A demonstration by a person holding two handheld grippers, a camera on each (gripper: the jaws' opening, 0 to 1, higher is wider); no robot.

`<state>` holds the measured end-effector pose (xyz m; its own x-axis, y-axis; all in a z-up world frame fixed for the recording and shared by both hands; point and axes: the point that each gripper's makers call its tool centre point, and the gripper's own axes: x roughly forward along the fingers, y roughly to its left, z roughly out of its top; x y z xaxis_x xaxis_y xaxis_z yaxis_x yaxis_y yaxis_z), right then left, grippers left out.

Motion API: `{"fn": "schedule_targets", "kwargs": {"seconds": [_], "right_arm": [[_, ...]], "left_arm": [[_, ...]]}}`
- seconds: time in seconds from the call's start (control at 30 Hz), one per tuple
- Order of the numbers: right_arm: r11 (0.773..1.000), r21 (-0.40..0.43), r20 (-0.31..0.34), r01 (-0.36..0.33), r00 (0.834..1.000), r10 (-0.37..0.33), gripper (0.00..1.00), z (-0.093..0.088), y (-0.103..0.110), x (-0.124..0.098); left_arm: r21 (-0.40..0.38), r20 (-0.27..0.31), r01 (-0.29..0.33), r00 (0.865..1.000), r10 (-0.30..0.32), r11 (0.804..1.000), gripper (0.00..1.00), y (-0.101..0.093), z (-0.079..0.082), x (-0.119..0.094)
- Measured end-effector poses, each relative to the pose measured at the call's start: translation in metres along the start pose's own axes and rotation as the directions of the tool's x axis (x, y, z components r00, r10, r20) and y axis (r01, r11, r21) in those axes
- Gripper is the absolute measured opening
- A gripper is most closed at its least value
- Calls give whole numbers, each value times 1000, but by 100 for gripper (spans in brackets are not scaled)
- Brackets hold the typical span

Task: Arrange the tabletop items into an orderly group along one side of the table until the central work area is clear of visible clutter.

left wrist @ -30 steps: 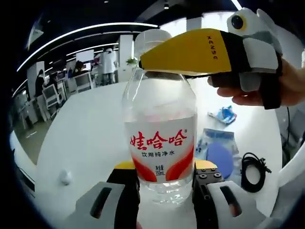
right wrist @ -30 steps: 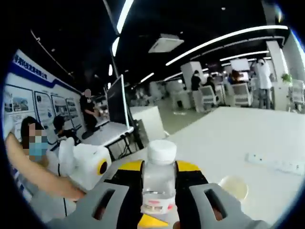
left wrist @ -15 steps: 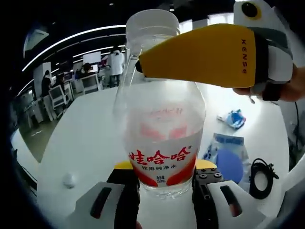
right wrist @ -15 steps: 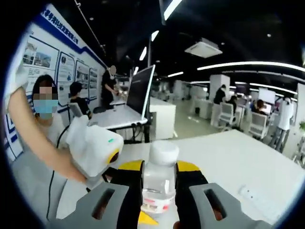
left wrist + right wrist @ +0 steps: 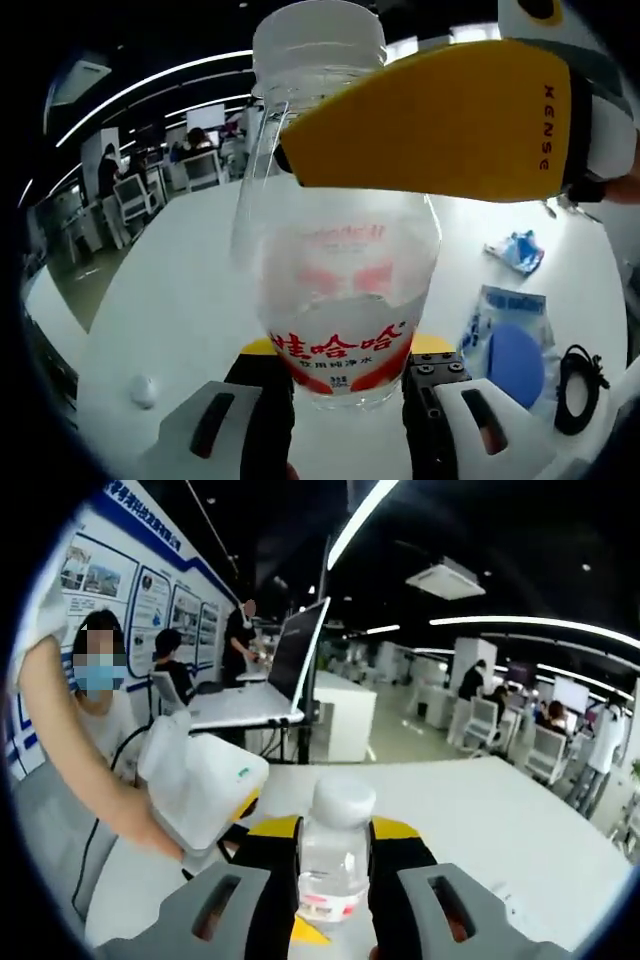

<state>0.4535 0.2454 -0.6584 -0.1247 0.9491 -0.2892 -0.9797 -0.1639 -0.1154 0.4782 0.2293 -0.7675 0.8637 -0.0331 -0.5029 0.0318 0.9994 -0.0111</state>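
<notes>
Tilted nearer now, clear red-labelled water bottle (image 5: 335,250) stays clamped by both left tool (image 5: 345,395) and right tool (image 5: 333,865)

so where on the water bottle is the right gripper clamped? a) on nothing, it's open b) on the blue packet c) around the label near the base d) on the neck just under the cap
d: in the right gripper view the right gripper closes on the water bottle at its neck just below the white cap, while the left gripper holds the base by the red label.
</notes>
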Motion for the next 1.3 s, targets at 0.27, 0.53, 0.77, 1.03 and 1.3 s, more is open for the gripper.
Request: {"fn": "schedule_targets", "kwargs": {"seconds": [0.27, 0.53, 0.77, 1.03, 1.3], "right_arm": [[1000, -18, -30, 4, 1000, -4, 22, -9, -18, 6], [999, -45, -46, 11, 999, -13, 23, -16, -27, 7], [999, -36, -51, 26, 998, -28, 23, -19, -32, 8], [1000, -19, -57, 14, 998, -15, 23, -24, -33, 12], [1000, -27, -74, 0, 997, -2, 23, -32, -34, 13]], "left_arm": [[-4, -13, -36, 999, 36, 999, 37, 9, 3, 21], [-4, -18, -41, 999, 41, 999, 37, 14, 4, 35], [-10, -23, -57, 998, 57, 998, 37, 19, 5, 42], [-30, -37, -66, 997, 65, 997, 37, 21, -1, 46], [-53, -48, -69, 997, 66, 996, 37, 20, -7, 53]]}}
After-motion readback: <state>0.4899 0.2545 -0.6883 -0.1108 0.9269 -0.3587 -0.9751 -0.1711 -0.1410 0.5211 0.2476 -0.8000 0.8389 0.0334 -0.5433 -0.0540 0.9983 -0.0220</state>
